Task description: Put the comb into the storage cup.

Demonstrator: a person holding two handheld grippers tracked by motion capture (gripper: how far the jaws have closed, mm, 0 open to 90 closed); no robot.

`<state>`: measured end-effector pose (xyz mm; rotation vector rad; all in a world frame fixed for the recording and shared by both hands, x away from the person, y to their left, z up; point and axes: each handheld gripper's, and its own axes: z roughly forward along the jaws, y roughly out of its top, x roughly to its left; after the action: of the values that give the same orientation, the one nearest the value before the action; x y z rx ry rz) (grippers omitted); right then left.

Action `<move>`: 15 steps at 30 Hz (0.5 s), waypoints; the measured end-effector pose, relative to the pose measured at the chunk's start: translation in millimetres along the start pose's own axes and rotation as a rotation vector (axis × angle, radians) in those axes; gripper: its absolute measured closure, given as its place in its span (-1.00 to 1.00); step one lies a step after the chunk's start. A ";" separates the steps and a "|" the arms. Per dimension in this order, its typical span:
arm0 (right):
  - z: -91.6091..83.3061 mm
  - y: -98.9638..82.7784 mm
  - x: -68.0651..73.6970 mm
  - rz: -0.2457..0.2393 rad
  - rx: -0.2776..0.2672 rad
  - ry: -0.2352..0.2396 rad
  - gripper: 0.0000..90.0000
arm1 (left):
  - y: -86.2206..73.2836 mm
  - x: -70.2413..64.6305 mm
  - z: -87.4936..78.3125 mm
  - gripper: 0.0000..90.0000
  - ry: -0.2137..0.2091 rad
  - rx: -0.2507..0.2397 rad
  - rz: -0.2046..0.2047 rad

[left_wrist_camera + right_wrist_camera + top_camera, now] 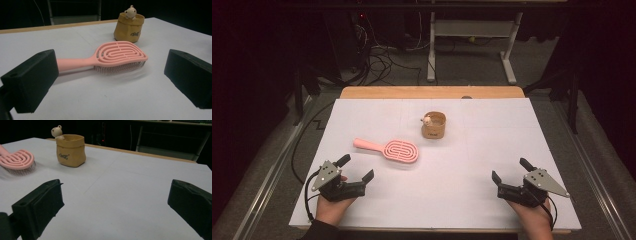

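White surface [462, 195] carries all items. Left claw [358, 168] rests near the front left corner, jaws apart, gripping nothing; right claw [509, 170] near the front right corner, jaws likewise apart and empty.

Pink hairbrush [388, 149] lies flat just ahead of the left claw, well apart from the right one. Long axis runs left-right with a slight slant: handle toward the left edge, oval head toward centre.

Left gripper view shows the bristles facing down on the surface; high view shows only the slotted back.

Tan pouch-shaped pot [434, 126] stands behind the brush head, small bear figure [427, 120] on its rim.
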<state>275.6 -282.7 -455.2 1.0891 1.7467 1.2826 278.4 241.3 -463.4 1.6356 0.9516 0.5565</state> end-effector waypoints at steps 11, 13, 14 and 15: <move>0.1 -1.5 1.9 -0.011 -0.001 0.006 -0.99 | -0.4 0.0 0.8 -1.00 -0.001 0.011 0.001; 0.1 -1.5 2.0 -0.011 -0.001 0.005 -0.99 | -0.4 0.2 0.8 -1.00 -0.002 0.014 0.002; 0.1 -1.6 2.0 -0.010 -0.003 0.006 -0.99 | -0.4 0.3 0.8 -1.00 -0.002 0.014 0.001; 0.3 -1.9 2.2 -0.008 -0.003 0.008 -0.99 | -0.3 0.4 0.8 -1.00 -0.003 0.014 0.000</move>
<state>274.6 -280.9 -457.2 1.0751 1.7524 1.2859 279.1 241.2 -464.0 1.6482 0.9551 0.5486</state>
